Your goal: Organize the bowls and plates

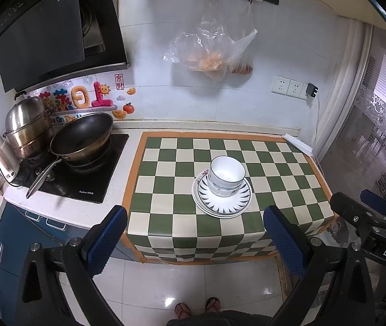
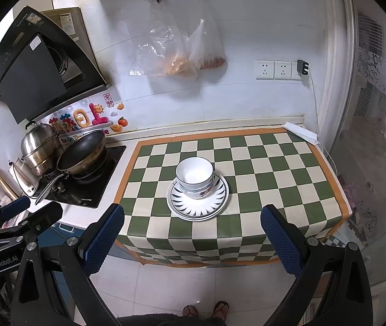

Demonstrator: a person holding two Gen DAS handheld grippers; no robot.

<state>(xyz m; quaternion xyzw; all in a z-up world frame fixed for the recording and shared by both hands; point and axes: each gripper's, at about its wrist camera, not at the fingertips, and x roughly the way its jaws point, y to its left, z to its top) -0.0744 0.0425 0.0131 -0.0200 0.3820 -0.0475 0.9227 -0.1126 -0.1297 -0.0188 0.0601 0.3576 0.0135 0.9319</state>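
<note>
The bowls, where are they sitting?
In both wrist views the bowls sit nested, stacked on the plates near the middle of the checkered cloth, right of the stove's black pan.

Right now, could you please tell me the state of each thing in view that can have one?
Bowls: nested upright, stacked on the plates.
Plates: stacked on the checkered cloth.
Wok: empty, on the stove.
Steamer pot: lidded.
Left gripper: fingers open, holding nothing.
Right gripper: fingers open, holding nothing.

Checkered mat [image 1: 165, 163] covers counter [image 1: 127, 135]; stacked plates [image 1: 221, 201] (bowls atop) centered.
</note>
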